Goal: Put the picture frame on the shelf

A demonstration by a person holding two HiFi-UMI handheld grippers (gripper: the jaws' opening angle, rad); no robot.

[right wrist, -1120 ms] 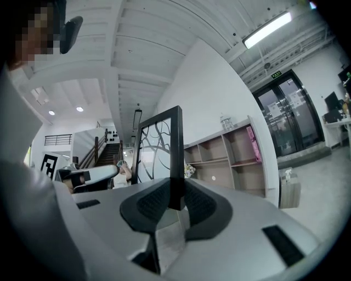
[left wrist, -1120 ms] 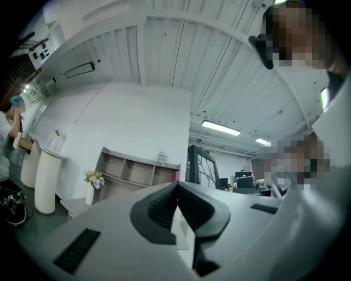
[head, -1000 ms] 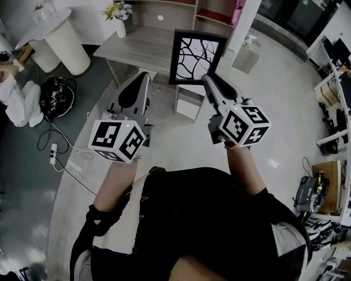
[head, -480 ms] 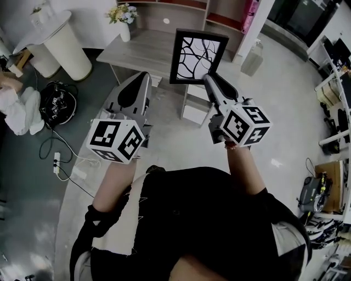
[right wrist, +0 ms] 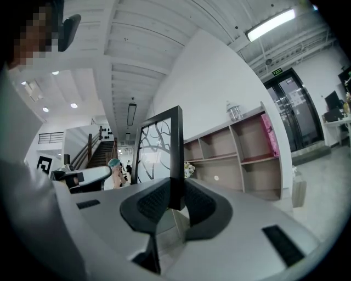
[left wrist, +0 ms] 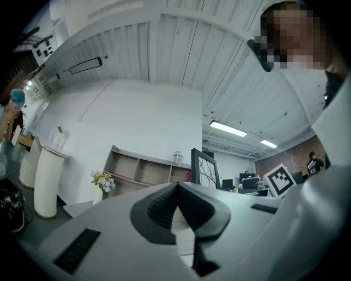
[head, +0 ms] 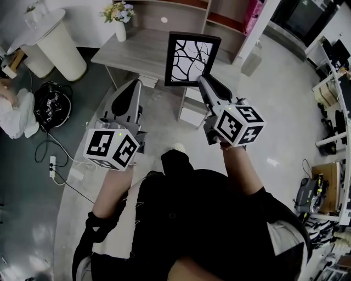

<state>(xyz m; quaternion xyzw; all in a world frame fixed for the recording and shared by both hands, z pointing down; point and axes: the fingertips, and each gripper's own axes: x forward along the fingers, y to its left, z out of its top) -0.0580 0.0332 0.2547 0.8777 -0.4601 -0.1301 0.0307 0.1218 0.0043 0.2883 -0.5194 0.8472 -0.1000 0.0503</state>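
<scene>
A black picture frame (head: 190,59) with a white sheet of black branching lines stands upright in the air, gripped by its lower right corner. My right gripper (head: 203,82) is shut on it; in the right gripper view the frame's edge (right wrist: 175,159) runs up from between the pads. The wooden shelf (head: 164,12) with open compartments stands against the far wall, also in the right gripper view as the shelf (right wrist: 236,151). My left gripper (head: 133,86) is held beside the right one, shut with nothing in it, jaws meeting at the tips (left wrist: 176,186).
A grey wooden table (head: 131,49) stands in front of the shelf with a vase of flowers (head: 119,16) at its back. A white round stand (head: 55,38) is at the left. A black bag (head: 52,101) and cables lie on the floor. A person (head: 11,107) sits at the far left.
The whole view has shifted a little: both grippers and the frame have drifted left and slightly up in the head view. My shoe has come into sight below the grippers.
</scene>
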